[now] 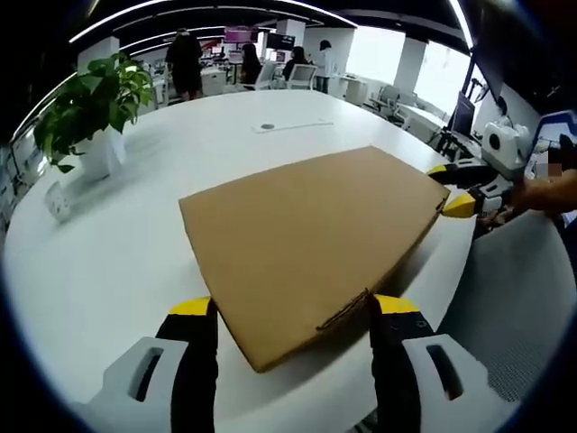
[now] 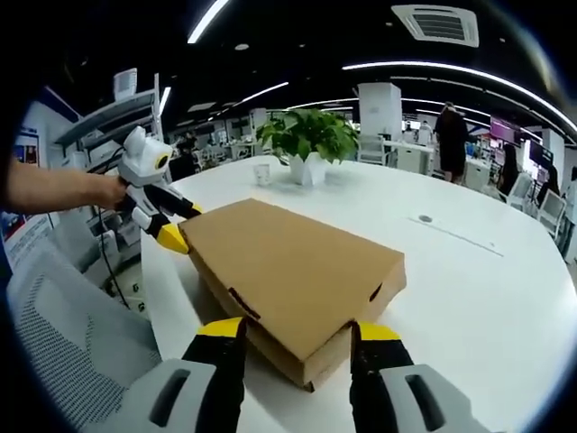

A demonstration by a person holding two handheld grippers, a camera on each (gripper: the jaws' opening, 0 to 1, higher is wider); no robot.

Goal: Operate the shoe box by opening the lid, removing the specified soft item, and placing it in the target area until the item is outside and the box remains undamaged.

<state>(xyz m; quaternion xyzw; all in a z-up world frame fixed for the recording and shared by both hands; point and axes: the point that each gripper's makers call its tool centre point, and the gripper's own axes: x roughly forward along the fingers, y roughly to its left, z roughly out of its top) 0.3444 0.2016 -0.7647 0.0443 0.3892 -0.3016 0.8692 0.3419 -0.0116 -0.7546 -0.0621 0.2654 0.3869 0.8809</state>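
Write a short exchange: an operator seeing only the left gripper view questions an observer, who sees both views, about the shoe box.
Operator: How does the right hand-held gripper stand at its corner?
Observer: In the right gripper view, the right hand-held gripper is open, with one jaw on either side of the shoe box corner.
Operator: Anything on the walls there?
Observer: One wall beside that corner shows a small dark slot just under the closed top.

White round table (image 1: 108,262); potted plant (image 1: 90,113) at 10 o'clock; ceiling light strips (image 2: 451,77) glowed; desks (image 1: 221,77) stood behind.
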